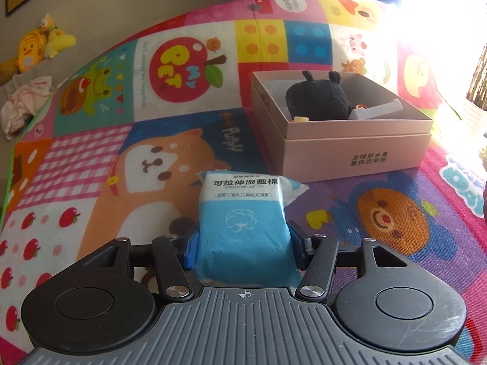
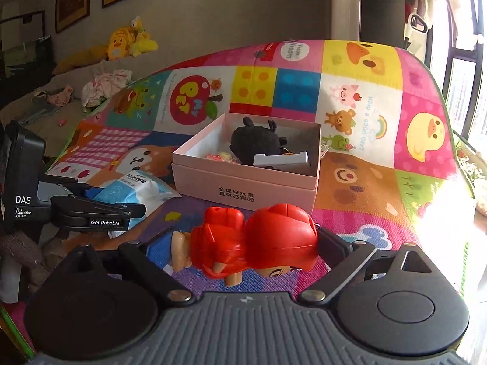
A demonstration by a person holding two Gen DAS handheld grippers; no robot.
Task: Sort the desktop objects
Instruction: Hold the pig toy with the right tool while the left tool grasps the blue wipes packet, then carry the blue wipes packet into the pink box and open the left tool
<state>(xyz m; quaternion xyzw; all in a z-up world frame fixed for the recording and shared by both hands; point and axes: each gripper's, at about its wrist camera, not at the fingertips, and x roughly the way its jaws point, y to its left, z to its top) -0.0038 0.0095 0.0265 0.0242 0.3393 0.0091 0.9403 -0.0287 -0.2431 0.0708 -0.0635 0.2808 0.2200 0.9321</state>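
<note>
A blue and white pack of wet cotton pads [image 1: 242, 213] sits between the fingers of my left gripper [image 1: 243, 240], which is shut on its sides just above the colourful play mat [image 1: 91, 158]. The right wrist view shows the same pack [image 2: 134, 188] at the left. My right gripper [image 2: 240, 246] is shut on a red-haired doll [image 2: 274, 237] lying crosswise, feet to the left and head against the right finger. Beyond both stands an open pink box [image 1: 353, 149], also seen as the pink box [image 2: 243, 182], holding a black plush toy [image 2: 255, 143] and a white tray [image 2: 283, 159].
Yellow plush toys [image 2: 127, 42] and crumpled cloth [image 2: 103, 86] lie on the sofa past the mat's far left edge. A bright window [image 2: 462, 70] is at the right. The mat's edge curves away at the right.
</note>
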